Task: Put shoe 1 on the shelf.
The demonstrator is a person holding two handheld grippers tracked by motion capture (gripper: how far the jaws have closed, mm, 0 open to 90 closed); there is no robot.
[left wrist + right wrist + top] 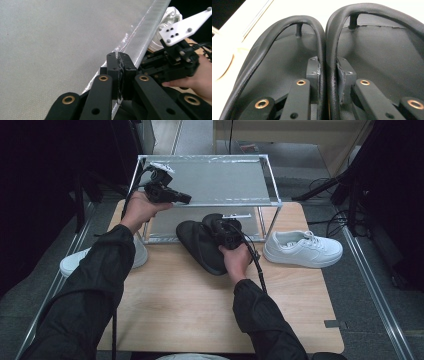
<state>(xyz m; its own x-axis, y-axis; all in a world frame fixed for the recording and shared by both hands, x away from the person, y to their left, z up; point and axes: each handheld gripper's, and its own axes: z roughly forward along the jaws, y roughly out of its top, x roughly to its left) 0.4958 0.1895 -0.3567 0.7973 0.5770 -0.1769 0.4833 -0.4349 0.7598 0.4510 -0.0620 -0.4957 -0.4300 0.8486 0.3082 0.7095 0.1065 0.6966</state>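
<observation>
Between the right gripper's [328, 72] tight jaws, 2 black flip-flops' [287, 57] adjoining straps.

Beyond your fingers lies grey carpet floor [300, 157] — a pale wooden cabinet [285, 132] ahead, dark curtains [45, 185] either side.

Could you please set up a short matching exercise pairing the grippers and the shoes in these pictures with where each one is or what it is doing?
Things:
1. left gripper
2. right gripper
3. black sandals
4. white sneaker

States:
A. lies alone on the table's right side
B. shut on the rack's silver front rail
C. held as a pair in front of the rack
D. pinches the two inner straps together

Pairs: 1-B, 2-D, 3-C, 4-A
</observation>
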